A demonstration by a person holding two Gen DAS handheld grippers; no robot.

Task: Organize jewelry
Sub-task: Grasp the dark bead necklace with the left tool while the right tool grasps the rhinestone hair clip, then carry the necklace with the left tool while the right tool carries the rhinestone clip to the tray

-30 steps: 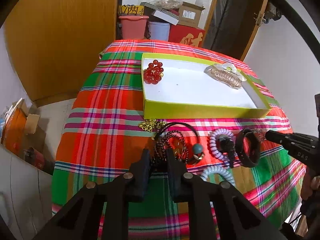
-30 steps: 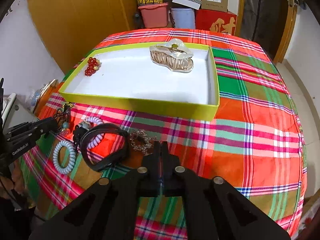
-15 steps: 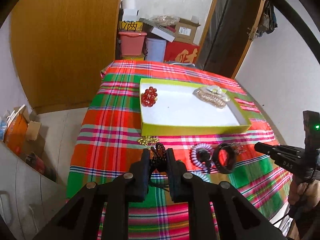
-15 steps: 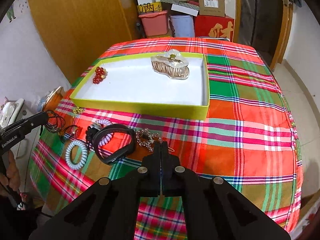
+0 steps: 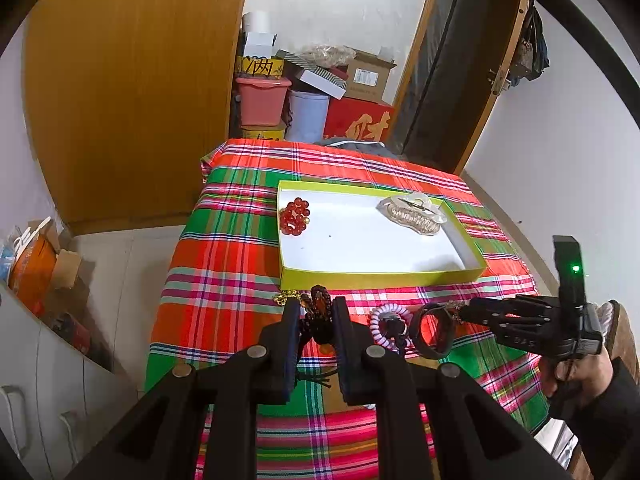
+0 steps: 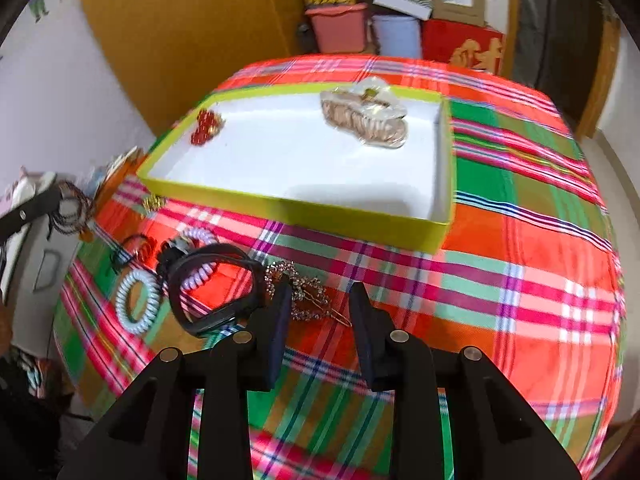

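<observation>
Jewelry is partly sorted: the red bead bracelet [image 5: 295, 216] and hair claw [image 5: 412, 214] lie in the tray [image 5: 380, 279] ahead of your tools, while coil ties, black band [image 6: 216, 286] and rhinestone pin [image 6: 298, 292] wait outside. Your left gripper [image 5: 316, 312], clamped on the dark bead bracelet [image 5: 319, 314], has lifted it off the cloth since the earlier frames. Your right gripper [image 6: 320, 300], shut before, now gapes wide around the pin.

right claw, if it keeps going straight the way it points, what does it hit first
Probably the sparkly hairpin on the cloth, lying just ahead between the open right claw tips. Depth is unclear, though; beyond it sits the yellow tray.
</observation>
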